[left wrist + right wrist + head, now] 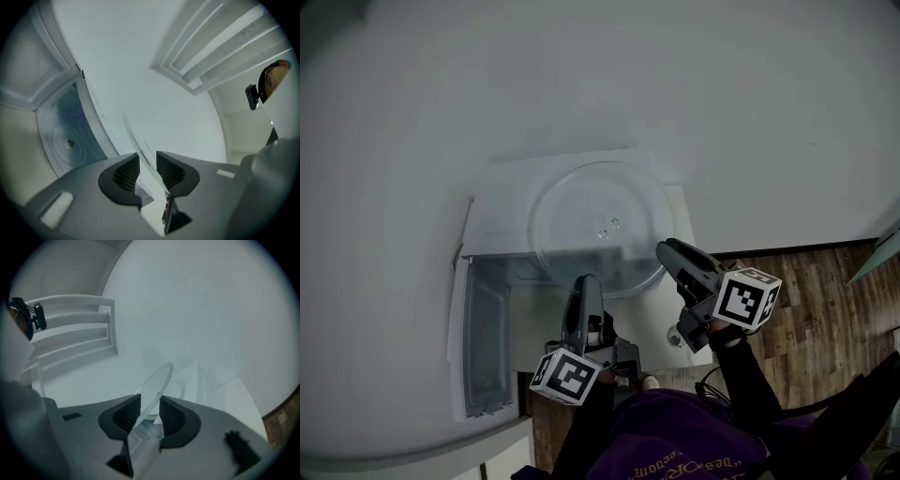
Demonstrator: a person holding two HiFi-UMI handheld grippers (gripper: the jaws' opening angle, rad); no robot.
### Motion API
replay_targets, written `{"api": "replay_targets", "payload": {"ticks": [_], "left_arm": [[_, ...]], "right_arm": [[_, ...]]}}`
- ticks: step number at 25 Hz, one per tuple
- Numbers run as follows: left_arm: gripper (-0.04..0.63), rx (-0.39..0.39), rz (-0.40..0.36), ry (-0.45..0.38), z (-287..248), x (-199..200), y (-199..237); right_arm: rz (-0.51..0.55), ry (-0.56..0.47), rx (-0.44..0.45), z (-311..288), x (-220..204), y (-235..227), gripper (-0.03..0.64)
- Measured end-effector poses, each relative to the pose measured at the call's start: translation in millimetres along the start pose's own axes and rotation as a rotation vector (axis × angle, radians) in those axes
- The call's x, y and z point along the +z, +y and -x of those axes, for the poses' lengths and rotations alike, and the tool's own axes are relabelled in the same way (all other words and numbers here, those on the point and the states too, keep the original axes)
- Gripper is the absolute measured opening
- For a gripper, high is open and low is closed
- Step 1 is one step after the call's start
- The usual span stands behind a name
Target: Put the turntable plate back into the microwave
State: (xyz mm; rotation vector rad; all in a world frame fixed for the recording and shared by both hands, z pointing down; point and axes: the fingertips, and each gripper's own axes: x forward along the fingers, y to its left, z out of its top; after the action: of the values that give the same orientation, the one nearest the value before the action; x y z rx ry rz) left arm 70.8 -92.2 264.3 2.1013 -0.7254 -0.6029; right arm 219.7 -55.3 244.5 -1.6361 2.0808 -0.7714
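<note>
Glass turntable plate (598, 225) is held up in the air, approx level, in front of and over the top edge of the white microwave (499, 192), so not inside yet. L gripper (586, 281) has the plate rim at approx 6 o'clock and R gripper (667, 249) at approx 4 o'clock. Both are clenched on the glass. In the L gripper view the rim (140, 145) runs edge-on betw. the pads (126, 172); same in the R gripper view, plate (157, 380) betw. pads (127, 414). Microwave door (483, 337) hangs open at 8 o'clock of the body. Cavity floor w/ centre hub (70, 140) shows at 9 o'clock of the L jaws. Wood floor (825, 291) is at 3 o'clock.
</note>
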Motion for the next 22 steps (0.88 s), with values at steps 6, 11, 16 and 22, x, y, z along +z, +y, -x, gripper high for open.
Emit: {"api": "replay_targets", "payload": {"ticks": [6,11,16,22], "left_arm": [[0.121,0.039,0.002,-0.041,36.2,9.2,12.3],[0.121,0.066,-0.006,-0.095,58.9,17.8,12.4],[0.121,0.086,-0.008,-0.147,83.4,25.0,15.9],[0.118,0.110,-0.032,-0.204,108.0,34.5,16.5]], "right_arm": [[0.007,0.044,0.047,-5.6,-27.3,22.0,0.128],[0.010,0.078,0.098,-8.7,-39.1,37.9,0.129],[0.014,0.110,0.143,-12.1,-55.0,52.6,0.130],[0.007,0.156,0.200,-16.0,-71.4,69.5,0.130]]}}
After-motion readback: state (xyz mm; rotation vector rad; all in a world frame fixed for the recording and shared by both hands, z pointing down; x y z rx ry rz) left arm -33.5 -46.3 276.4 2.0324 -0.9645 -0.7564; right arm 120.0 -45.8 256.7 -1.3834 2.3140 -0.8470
